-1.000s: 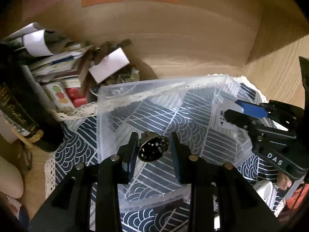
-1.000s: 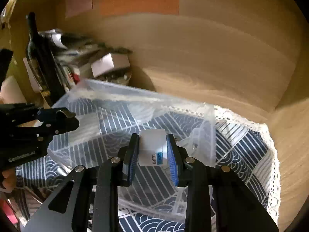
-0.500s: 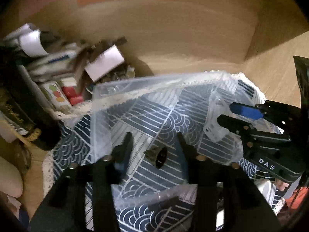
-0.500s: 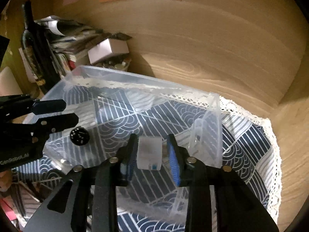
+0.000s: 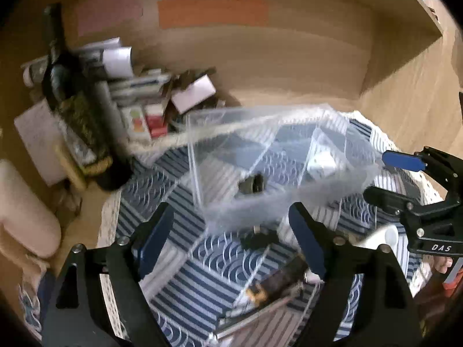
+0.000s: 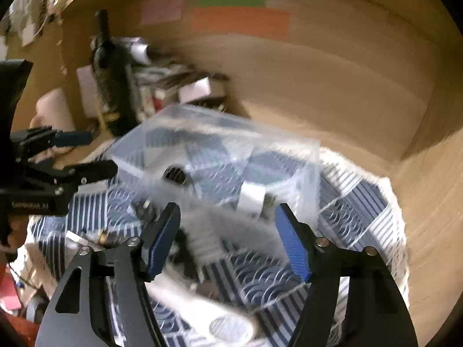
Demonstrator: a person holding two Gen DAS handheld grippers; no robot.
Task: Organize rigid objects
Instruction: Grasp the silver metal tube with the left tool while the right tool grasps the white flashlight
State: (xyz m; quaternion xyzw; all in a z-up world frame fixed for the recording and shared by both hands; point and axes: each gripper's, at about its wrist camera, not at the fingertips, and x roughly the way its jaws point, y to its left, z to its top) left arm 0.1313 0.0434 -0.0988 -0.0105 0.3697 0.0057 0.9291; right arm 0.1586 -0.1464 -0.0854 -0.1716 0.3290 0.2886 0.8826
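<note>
Your left tongs and right tongs both gape wide, holding nothing, low in the frame just short of the clear bin's near rim. Inside it lie a dark round fitting mid-frame and a white block to its right.

I see dim, warm indoor light; motion blur smears both views, strongest in the right wrist view; fisheye curvature darkens the corners.
</note>
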